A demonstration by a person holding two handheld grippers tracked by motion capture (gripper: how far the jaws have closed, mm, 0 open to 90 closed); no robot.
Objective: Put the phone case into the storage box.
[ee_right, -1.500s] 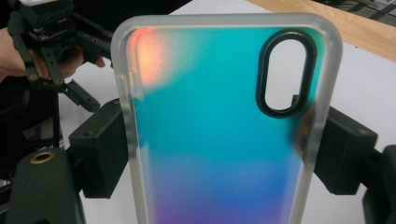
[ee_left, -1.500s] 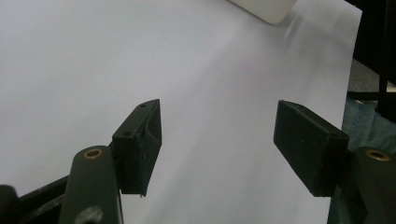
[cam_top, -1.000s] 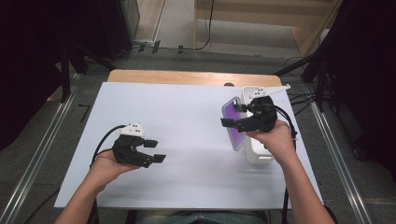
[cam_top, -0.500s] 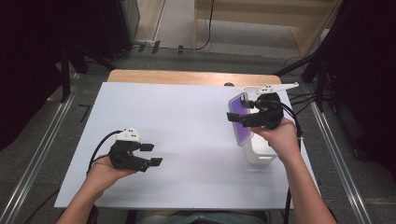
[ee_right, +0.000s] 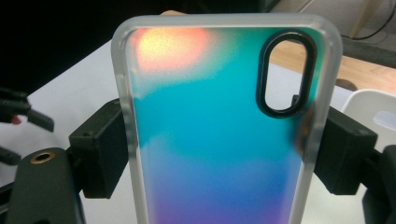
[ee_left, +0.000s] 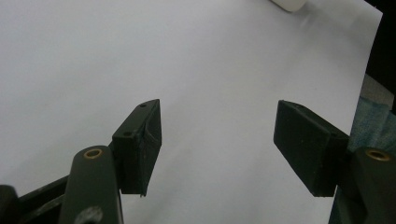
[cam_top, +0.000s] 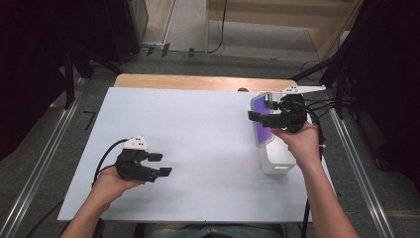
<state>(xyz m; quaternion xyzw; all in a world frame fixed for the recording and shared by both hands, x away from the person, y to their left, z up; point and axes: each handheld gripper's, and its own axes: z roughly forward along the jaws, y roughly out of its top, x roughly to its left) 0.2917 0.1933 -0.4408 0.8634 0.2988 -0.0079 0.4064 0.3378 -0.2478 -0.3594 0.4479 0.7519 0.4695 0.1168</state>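
Note:
A phone case (cam_top: 260, 130) with a frosted rim and an iridescent teal-to-purple back stands on edge above a white box (cam_top: 275, 161) at the table's right side. My right gripper (cam_top: 261, 114) is shut on it. In the right gripper view the phone case (ee_right: 210, 140) sits upright between the two pads of my right gripper (ee_right: 224, 151), its oval camera cutout (ee_right: 286, 72) at the upper right. My left gripper (cam_top: 161, 164) hovers low over the white table (cam_top: 208, 124) at the near left. In its own view the left gripper (ee_left: 217, 126) is open with nothing between the jaws.
The white sheet covers most of the table, with a wooden strip (cam_top: 198, 82) along its far edge. Metal rails (cam_top: 39, 163) run along both sides. A white object's edge (ee_left: 289, 3) lies far ahead of the left gripper.
My right gripper has turned and drawn slightly away from me with the case, which now stands more upright. The left gripper has barely shifted.

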